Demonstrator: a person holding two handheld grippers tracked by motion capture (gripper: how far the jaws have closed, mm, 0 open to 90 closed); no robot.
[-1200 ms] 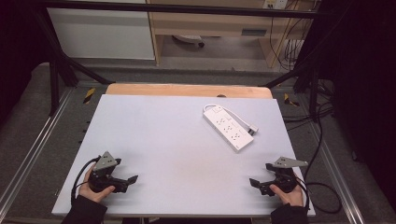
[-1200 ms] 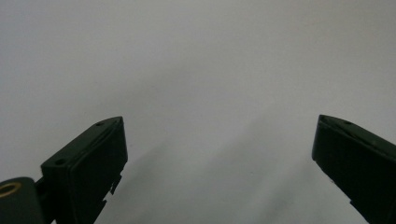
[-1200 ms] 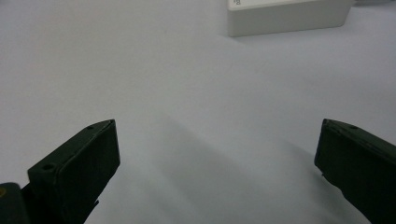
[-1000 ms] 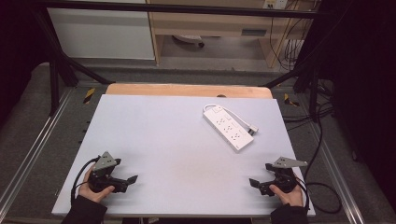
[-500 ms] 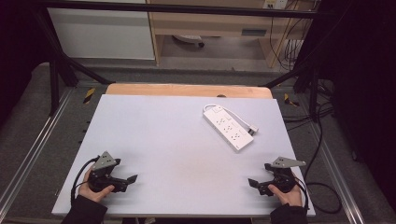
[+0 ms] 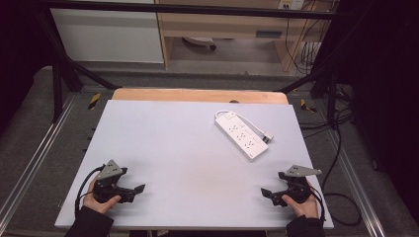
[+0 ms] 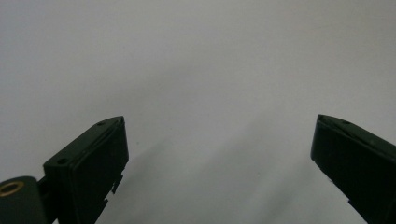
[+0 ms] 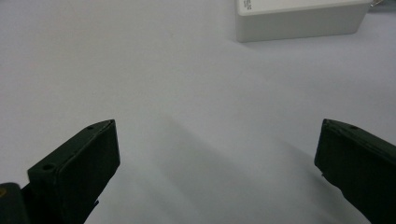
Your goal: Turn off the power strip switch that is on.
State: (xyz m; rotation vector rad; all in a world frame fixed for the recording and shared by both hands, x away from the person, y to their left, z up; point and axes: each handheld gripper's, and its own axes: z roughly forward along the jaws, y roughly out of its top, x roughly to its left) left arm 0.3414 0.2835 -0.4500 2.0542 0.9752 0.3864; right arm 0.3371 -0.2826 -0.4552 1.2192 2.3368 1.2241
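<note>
A white power strip (image 6: 241,135) lies at an angle on the far right part of the pale grey table (image 6: 183,143), a short cable and plug at its right side. Its near end (image 8: 299,18) sits at the top of the right gripper view. My left gripper (image 6: 136,190) rests at the near left of the table, held by a hand, jaws wide apart over bare table (image 7: 219,121). At the near right, well short of the strip, my right gripper (image 6: 267,193) is held low, open and empty (image 8: 217,140).
A wooden board edge (image 6: 197,95) runs along the table's far side. Metal rails (image 6: 34,158) flank the table, and black cables (image 6: 341,148) hang off the right. A cabinet (image 6: 106,32) and shelf stand beyond the table.
</note>
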